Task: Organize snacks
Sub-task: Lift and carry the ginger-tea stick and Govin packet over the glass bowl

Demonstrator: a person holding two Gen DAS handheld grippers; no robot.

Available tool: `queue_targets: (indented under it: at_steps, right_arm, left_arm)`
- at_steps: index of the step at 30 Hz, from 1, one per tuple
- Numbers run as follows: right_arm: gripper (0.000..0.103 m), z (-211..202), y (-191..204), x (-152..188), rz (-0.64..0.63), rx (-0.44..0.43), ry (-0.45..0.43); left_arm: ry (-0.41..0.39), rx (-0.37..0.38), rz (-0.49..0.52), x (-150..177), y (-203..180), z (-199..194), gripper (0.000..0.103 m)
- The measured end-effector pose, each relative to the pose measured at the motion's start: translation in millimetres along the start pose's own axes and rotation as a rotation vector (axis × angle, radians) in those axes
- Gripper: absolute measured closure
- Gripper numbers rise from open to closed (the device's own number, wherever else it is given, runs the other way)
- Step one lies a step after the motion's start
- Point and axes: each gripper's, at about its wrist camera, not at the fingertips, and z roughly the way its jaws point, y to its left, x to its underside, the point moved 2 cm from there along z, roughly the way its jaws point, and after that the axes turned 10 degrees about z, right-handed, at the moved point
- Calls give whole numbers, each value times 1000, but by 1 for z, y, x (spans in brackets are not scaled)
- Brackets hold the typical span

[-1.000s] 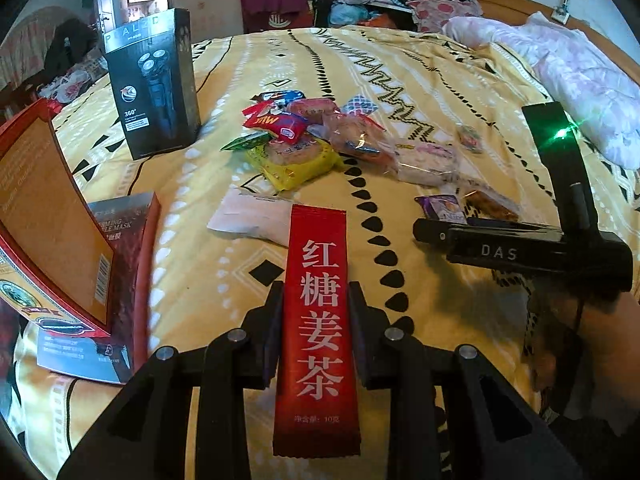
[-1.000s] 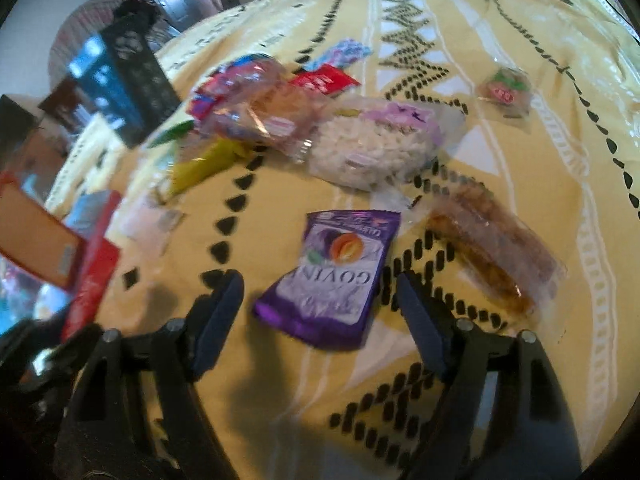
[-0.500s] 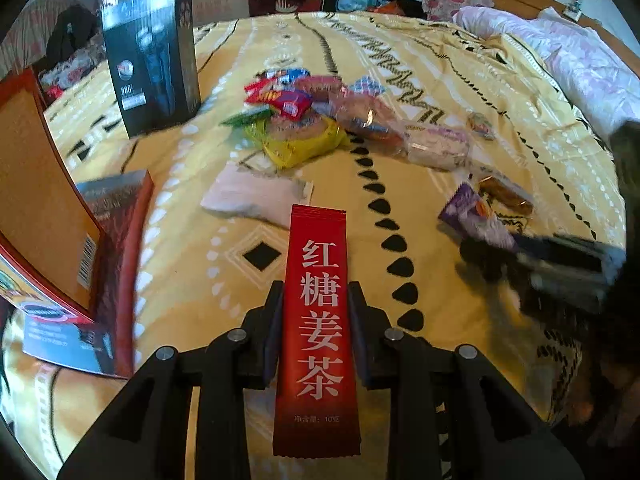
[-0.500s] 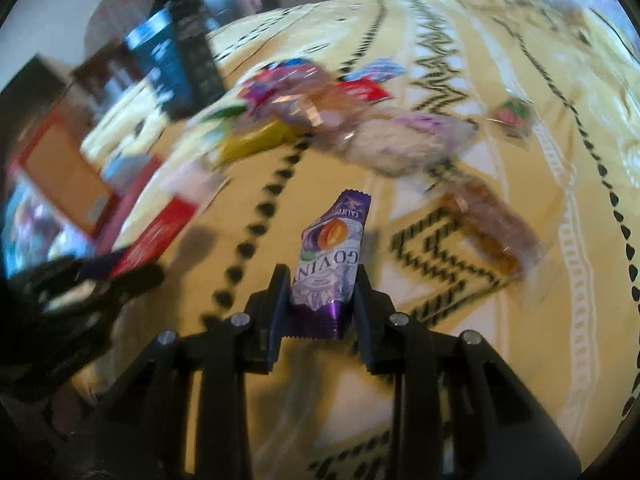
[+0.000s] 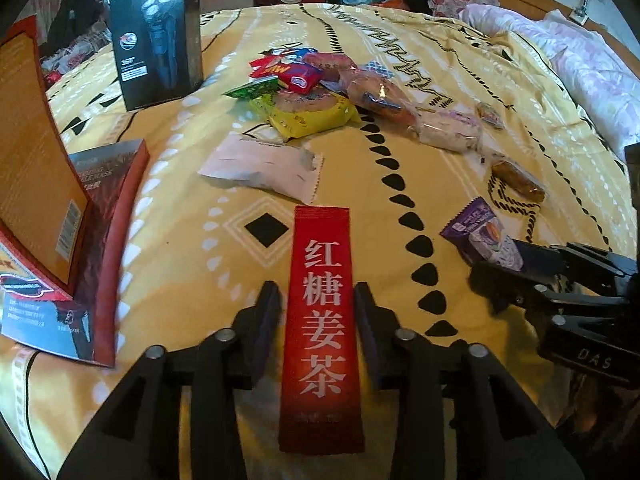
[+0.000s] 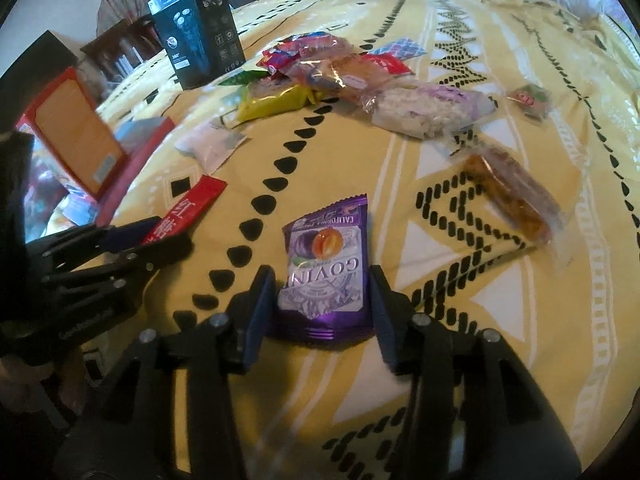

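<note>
My left gripper [image 5: 316,312] is shut on a long red sachet with white Chinese characters [image 5: 322,320], held above the yellow bedspread [image 5: 180,216]. My right gripper [image 6: 322,300] is shut on a purple snack packet [image 6: 326,268]; the packet also shows in the left wrist view [image 5: 482,236], low on the right. The left gripper and its red sachet [image 6: 188,208] show at the left of the right wrist view. A pile of mixed snacks [image 5: 316,92] lies further back on the bed, with a yellow packet [image 6: 272,100] and a pale puffed-rice packet [image 6: 424,110].
An open red-orange box [image 5: 32,168] stands at the left on a flat red box [image 5: 100,216]. A black shaver box [image 5: 156,36] stands behind. A white packet [image 5: 260,168], a brown bar in clear wrap [image 6: 508,196] and a small candy [image 6: 530,100] lie loose.
My right gripper closed on the purple packet, lifted it and moved left toward the left gripper. My left gripper kept hold of the red sachet and shifted slightly.
</note>
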Motion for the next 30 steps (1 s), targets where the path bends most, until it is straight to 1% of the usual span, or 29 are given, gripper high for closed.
queue_targets:
  at_steps: [2, 5, 12, 17, 22, 25, 28, 30]
  right_arm:
    - [55, 0, 2, 1, -15, 12, -1]
    - [55, 3, 1, 2, -11, 11, 0]
    - [56, 3, -1, 1, -7, 15, -3]
    - [56, 5, -1, 3, -10, 18, -6]
    - [57, 4, -2, 4, 6, 9, -14]
    - [57, 4, -3, 4, 16, 3, -15]
    - [64, 0, -5, 4, 28, 3, -30]
    - [71, -3, -8, 5, 45, -4, -41]
  left_arm:
    - [-4, -11, 5, 1, 1, 0, 56]
    - [-3, -8, -2, 2, 2, 1, 56]
    - [2, -33, 19, 3, -3, 2, 56]
    - [11, -31, 25, 2, -5, 2, 62]
    - [13, -32, 37, 2, -10, 0, 72]
    - [13, -33, 40, 2, -10, -1, 72]
    - [13, -36, 43, 2, -11, -2, 72]
    - [13, -38, 45, 1, -12, -3, 73]
